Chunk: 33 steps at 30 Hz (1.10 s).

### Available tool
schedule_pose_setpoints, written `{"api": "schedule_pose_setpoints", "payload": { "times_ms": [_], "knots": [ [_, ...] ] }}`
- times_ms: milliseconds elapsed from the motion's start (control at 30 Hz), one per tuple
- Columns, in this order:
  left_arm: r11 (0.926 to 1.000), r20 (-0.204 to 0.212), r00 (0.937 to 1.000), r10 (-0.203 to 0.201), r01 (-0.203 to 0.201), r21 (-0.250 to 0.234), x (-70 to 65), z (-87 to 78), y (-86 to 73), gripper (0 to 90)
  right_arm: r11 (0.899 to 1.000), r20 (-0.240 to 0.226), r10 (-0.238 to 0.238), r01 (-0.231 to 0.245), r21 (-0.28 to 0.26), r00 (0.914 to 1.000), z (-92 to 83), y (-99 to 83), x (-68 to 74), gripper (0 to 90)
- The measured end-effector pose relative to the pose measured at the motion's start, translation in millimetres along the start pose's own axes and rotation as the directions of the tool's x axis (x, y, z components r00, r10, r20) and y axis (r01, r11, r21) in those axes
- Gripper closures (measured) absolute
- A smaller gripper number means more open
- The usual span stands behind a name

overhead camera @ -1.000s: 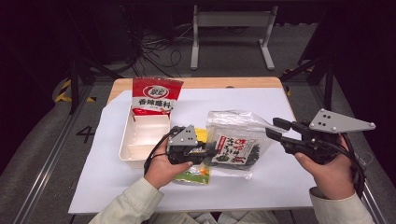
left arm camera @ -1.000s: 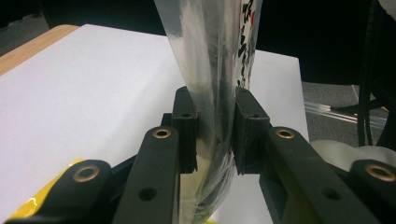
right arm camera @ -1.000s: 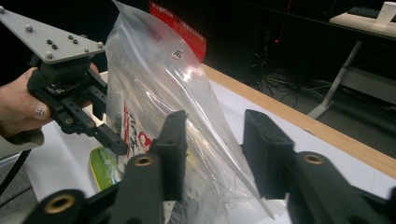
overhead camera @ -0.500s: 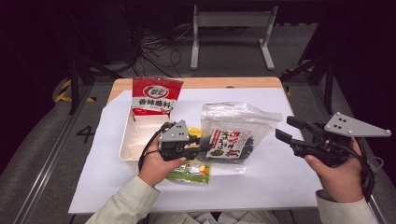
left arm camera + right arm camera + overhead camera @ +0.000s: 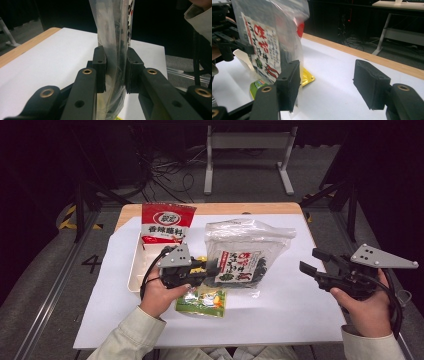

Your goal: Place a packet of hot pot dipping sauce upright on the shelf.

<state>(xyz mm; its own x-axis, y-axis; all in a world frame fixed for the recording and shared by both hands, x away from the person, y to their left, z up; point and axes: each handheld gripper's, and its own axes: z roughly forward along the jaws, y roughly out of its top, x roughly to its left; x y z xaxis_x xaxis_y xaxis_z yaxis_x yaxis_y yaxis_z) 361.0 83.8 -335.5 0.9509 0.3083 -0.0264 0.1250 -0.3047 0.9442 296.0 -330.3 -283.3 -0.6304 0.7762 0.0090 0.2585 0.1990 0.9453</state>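
A clear bag of dark seaweed with a red and white label point(image 5: 242, 257) is lifted by its left edge over the white sheet. My left gripper point(image 5: 209, 269) is shut on that edge; in the left gripper view the pads point(image 5: 100, 67) press the plastic of the bag point(image 5: 112, 30) from both sides. My right gripper point(image 5: 309, 259) hangs to the right of the bag, apart from it. Its jaws have just been opening and nothing is between the pads point(image 5: 369, 83). In the right gripper view the bag point(image 5: 262, 47) stands upright beyond the left jaw.
A red snack packet point(image 5: 167, 222) leans on the far end of a white tray point(image 5: 134, 272) at the left. A green and yellow packet point(image 5: 204, 300) lies under the left hand. A white sheet point(image 5: 280, 310) covers the wooden table point(image 5: 240, 208). Table legs and cables stand behind.
The right gripper has drawn back to the right, away from the bag's right edge, with its jaws wider. The left gripper has shifted left and up with the bag.
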Motion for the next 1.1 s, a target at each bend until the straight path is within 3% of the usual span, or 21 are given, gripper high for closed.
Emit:
{"api": "schedule_pose_setpoints", "payload": {
  "times_ms": [633, 1100],
  "knots": [
    [0.9952, -0.087, 0.9961, 0.011, -0.019, -0.096, 9.1, -42.0, 13.1, 74.7, 0.996, 0.022, 0.032, -0.034, 0.078, 0.9992, 10.6, -16.7, -8.4, 37.0],
    [0.9879, -0.194, 0.9809, -0.012, -0.019, -0.154, 26.0, -87.9, 10.7, 74.7, 0.993, 0.017, 0.031, -0.033, 0.116, 0.9994, 15.8, -21.4, -9.1, 36.0]
  ]
}}
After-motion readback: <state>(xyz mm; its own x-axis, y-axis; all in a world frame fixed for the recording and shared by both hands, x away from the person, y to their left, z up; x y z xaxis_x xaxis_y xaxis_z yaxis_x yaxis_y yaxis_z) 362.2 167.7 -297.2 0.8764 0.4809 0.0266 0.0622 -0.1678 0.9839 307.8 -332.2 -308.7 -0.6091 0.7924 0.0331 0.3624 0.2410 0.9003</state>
